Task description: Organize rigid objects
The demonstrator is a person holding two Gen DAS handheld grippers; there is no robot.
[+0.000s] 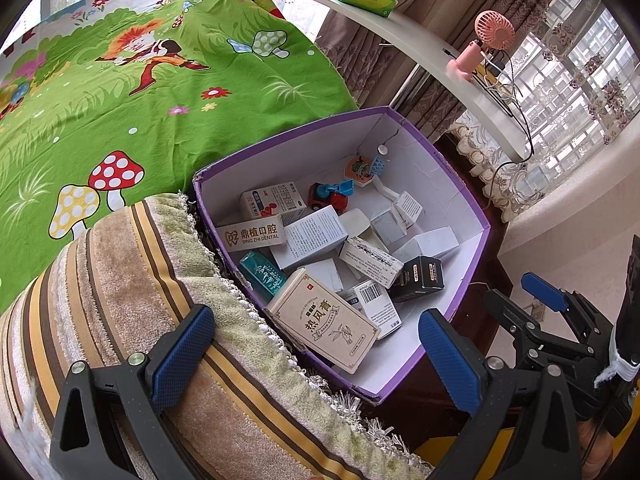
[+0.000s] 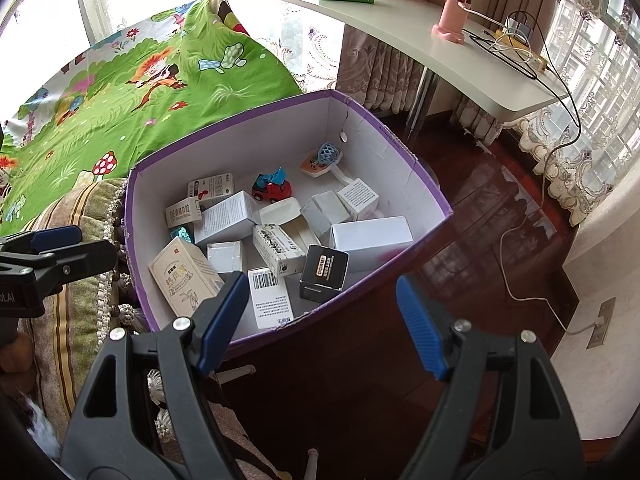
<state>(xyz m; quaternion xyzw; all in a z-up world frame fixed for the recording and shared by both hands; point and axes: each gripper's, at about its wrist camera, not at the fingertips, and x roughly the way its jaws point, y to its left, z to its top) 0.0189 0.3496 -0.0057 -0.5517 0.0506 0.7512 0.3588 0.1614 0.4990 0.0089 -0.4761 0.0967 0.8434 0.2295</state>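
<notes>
Hovering w/ jaws apart and empty, left hand-held gripper (image 1: 316, 354) sits over striped cushion (image 1: 120, 300) and near edge of purple box (image 1: 456, 176). Box on dark floor holds jumbled cartons, incl. beige carton (image 1: 324, 320), black carton (image 2: 324, 273), toy car (image 2: 273, 188). Right hand-held gripper (image 2: 320, 324) also apart, nothing between pads, over box's near wall.
</notes>
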